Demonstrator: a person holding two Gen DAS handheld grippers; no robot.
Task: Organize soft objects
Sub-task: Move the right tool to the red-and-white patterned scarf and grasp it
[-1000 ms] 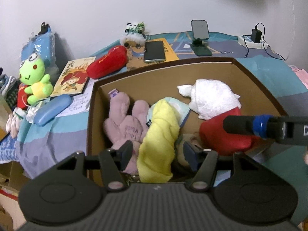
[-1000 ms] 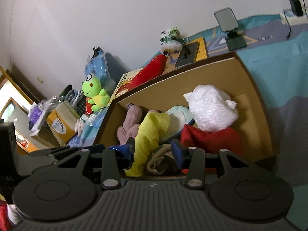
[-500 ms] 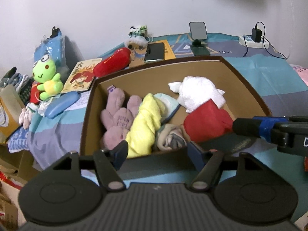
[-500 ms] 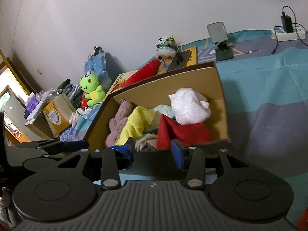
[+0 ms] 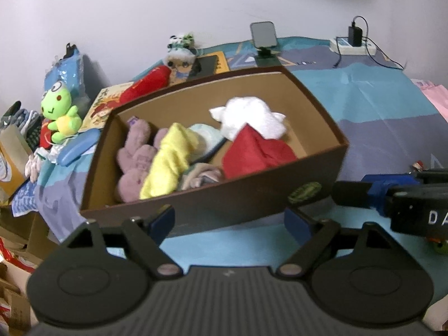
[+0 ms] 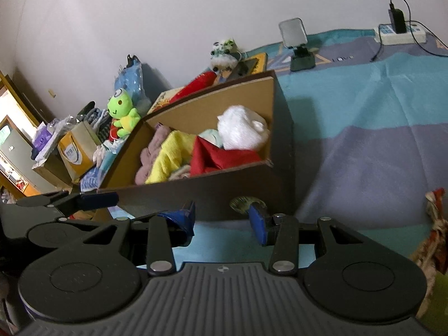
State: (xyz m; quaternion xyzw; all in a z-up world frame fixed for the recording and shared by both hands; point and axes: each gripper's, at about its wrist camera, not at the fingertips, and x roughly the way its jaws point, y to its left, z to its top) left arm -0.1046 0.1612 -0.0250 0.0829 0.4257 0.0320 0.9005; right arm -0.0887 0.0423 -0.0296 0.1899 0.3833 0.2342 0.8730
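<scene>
**A:** Where do things stand?

**B:** The cardboard box sits on the bed, brown outside, tan inside, stiff flat walls. It is packed: a mauve plush at the left end, a yellow towel draped beside it, a pale blue cloth behind that, a white fluffy toy toward the far right, and a red cloth folded in front of it. A small greyish bundle is tucked against the near wall.

**A:** And the grippers?

**B:** Both hang just in front of the box's near wall. The left gripper has its jaws spread wide, nothing between them. The right gripper has jaws parted and bare too.

**A:** So what next, in your view?

**B:** I judge the box nearly full and the next soft thing still to be fetched. The green frog plush sits outside, left of the box, among the clutter there; the long red plush lies beyond the far wall. Either suits the left gripper.

**A:** How should it go about that well?

**B:** Come in over the box corner, not across it, so the fingers clear the rim. Take the frog by its rounded body, since pile fabric compresses and a limb would stretch and swing. Close gently but fully; plush slips when pinched only at the fuzz.
</scene>
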